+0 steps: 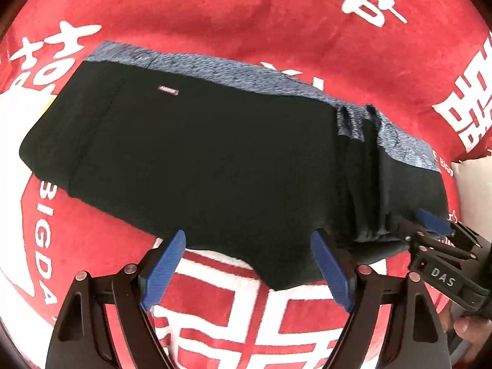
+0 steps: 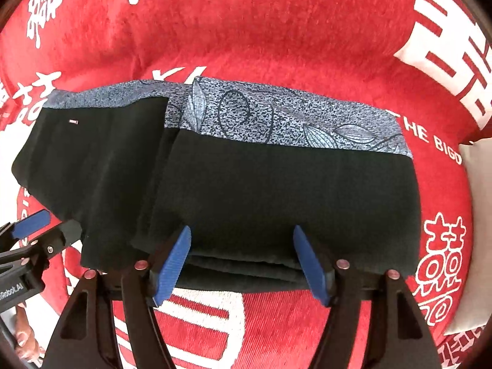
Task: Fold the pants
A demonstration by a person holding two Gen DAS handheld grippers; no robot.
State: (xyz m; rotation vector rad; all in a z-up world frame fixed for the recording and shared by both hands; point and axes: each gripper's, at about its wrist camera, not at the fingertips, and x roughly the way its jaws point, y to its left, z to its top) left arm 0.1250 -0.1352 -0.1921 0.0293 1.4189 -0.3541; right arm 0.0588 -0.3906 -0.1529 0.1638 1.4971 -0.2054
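Observation:
Black pants [image 1: 196,153] with a blue-grey patterned band [image 1: 215,67] lie folded into a stack on a red cloth with white characters [image 1: 246,9]. My left gripper [image 1: 249,249] is open at the stack's near edge, its blue pads [image 1: 166,267] straddling the black fabric. In the right wrist view the pants [image 2: 246,190] show layered folds at the near edge, with the leaf-printed band [image 2: 276,117] behind. My right gripper [image 2: 243,246] is open, its pads [image 2: 172,264] on either side of the folded edge. It also shows in the left wrist view [image 1: 436,230] at the pants' right end.
A pale cushion or cloth [image 2: 473,230] lies at the right edge of the red cloth. The left gripper shows at the left of the right wrist view [image 2: 27,233], with part of a hand [image 2: 24,335] below it.

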